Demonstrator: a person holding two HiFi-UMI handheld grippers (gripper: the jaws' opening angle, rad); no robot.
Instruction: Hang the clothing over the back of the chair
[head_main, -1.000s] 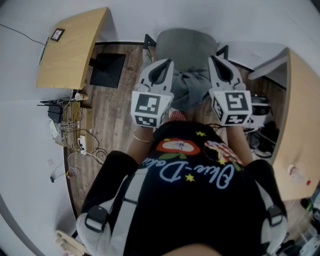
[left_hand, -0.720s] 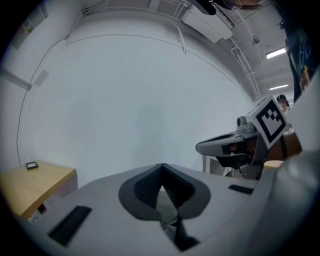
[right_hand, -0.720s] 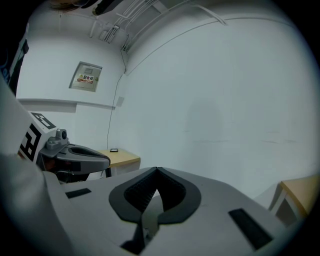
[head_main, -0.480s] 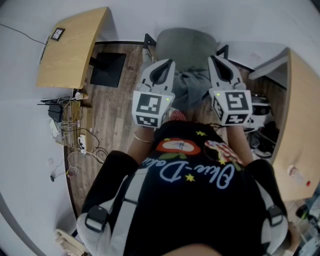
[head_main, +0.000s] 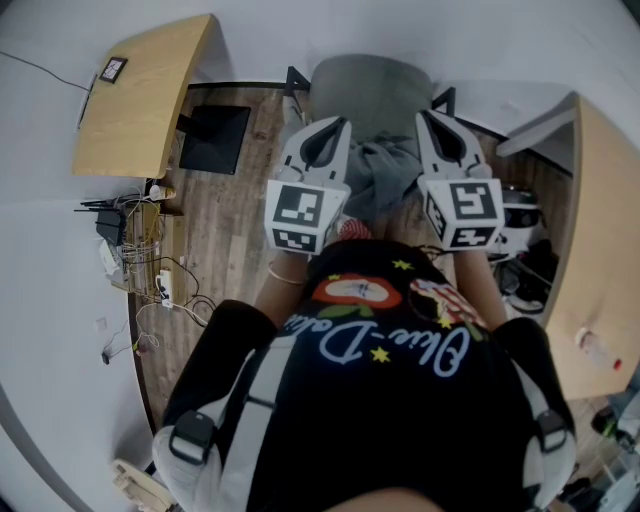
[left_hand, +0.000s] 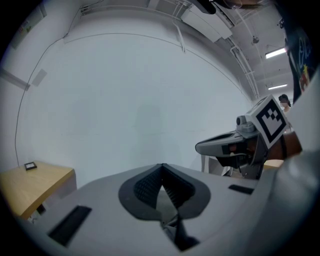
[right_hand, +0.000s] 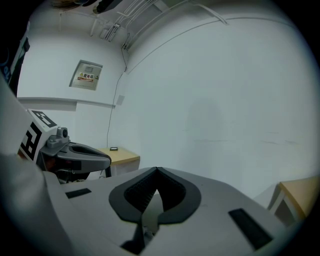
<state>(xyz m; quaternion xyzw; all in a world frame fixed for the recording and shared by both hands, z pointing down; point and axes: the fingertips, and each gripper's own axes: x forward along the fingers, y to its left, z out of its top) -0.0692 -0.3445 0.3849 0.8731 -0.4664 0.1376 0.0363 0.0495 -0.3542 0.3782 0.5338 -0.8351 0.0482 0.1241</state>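
Clothing: a grey garment (head_main: 385, 178) lies crumpled in a heap on the near side of the chair. In the head view it shows between the two grippers.
Chair: grey (head_main: 372, 88), standing on the wood floor close to the white wall, with a dark arm or leg end showing at each side.
Left gripper: (head_main: 338, 122) held level with the garment's left edge and pointed toward the chair. From above I cannot tell whether it touches the cloth.
Left fingers: (left_hand: 145, 187) closed tip to tip, with nothing between them. Beyond the tips its own view shows only wall.
Right gripper: (head_main: 424, 114) held at the garment's right edge, side by side with the left one and pointed the same way.
Right fingers: (right_hand: 141, 192) also closed tip to tip and empty, with bare wall ahead of them.
Marker cubes: one sits at the back of each gripper, near the person's chest.
Person: (head_main: 380, 400) fills the lower part of the head view in a black printed top, with a forearm reaching to each gripper.
Floor: wood planks (head_main: 225, 215), with a tangle of cables (head_main: 150, 280) along the left wall.
Tables: a wooden table (head_main: 150, 100) stands at upper left with a small dark object (head_main: 115, 68) on its corner. A second wooden table (head_main: 605, 230) stands at right.
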